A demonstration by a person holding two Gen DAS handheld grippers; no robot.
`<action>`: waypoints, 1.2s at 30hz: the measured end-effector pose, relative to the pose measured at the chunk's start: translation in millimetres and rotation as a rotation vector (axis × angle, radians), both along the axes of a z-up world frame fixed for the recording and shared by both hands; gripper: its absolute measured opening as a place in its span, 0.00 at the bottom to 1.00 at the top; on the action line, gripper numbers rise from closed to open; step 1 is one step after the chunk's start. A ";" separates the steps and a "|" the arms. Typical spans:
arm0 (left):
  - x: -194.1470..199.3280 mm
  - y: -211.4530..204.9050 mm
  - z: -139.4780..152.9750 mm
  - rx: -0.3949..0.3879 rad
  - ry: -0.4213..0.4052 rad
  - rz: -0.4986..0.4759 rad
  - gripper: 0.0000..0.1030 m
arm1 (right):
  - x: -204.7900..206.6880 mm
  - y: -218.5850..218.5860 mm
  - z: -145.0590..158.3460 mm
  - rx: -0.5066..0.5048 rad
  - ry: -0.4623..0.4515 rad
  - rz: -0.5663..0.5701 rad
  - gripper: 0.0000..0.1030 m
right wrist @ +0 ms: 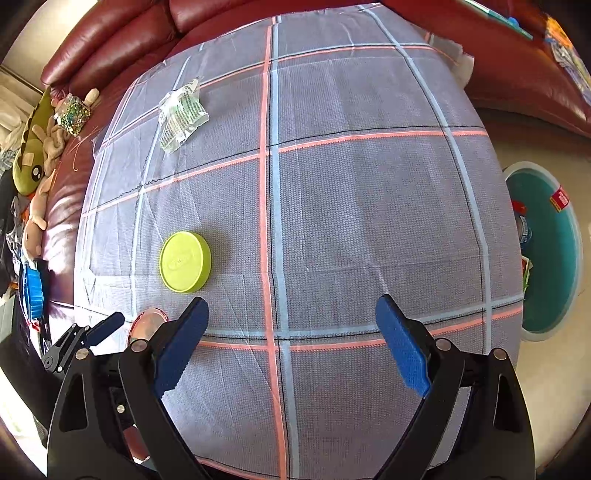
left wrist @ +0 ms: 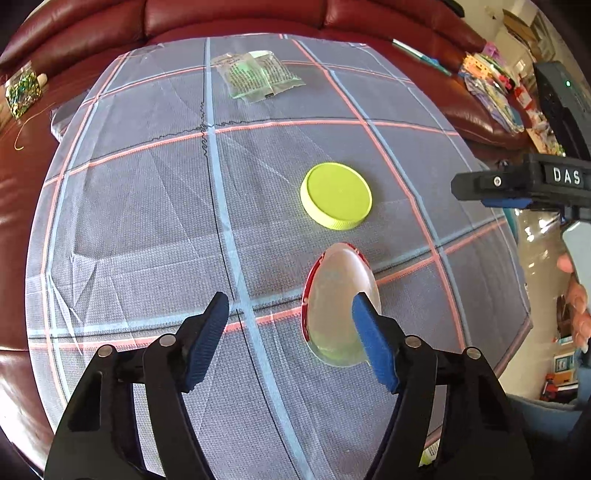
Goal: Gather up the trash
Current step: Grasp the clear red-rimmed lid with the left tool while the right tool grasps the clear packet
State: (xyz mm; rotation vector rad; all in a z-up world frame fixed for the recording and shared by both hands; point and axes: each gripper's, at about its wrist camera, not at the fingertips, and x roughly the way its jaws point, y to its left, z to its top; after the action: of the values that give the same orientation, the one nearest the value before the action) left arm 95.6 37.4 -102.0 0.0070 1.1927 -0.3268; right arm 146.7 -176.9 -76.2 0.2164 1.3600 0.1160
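My left jaws (left wrist: 290, 334) hang nearest, blue pads parted about halfway, gripping nothing. A clear plastic lid with a red rim (left wrist: 340, 306) lies on the checked cloth (left wrist: 147, 221) just beyond them; my right-hand pad (left wrist: 373, 343) overlaps its right edge in the view, and I cannot tell whether it touches. The left-hand pad stands well apart from the lid, over bare cloth.

My right jaws (right wrist: 291, 341) are spread wide and empty above the same cloth, which covers a dark red leather sofa (right wrist: 122, 33). Through that camera my left jaws appear low at the left edge, with the red-rimmed lid right beside them.

A little farther lies a lime-green round lid (left wrist: 336, 195), flat, top side up, apart from the clear one. Farther still, near the far edge of the cloth, rests a crumpled clear wrapper with green print (left wrist: 256, 75).

Off the cloth to the right, on the floor, stands a teal bin (right wrist: 546, 251) with some scraps inside. On the sofa at far left sit soft toys (right wrist: 33, 162) and a glittery packet (right wrist: 72, 112).
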 end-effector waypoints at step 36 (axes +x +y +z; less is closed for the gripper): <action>110.1 93.9 20.7 -0.077 -0.131 0.323 0.05 | 173.4 133.1 -21.7 -0.032 -0.140 0.251 0.85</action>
State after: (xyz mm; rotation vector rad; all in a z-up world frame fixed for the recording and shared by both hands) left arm 205.7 131.3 -81.3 -0.2260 1.0312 -0.0862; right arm 320.1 -43.8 -97.9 0.0096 1.2437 0.3139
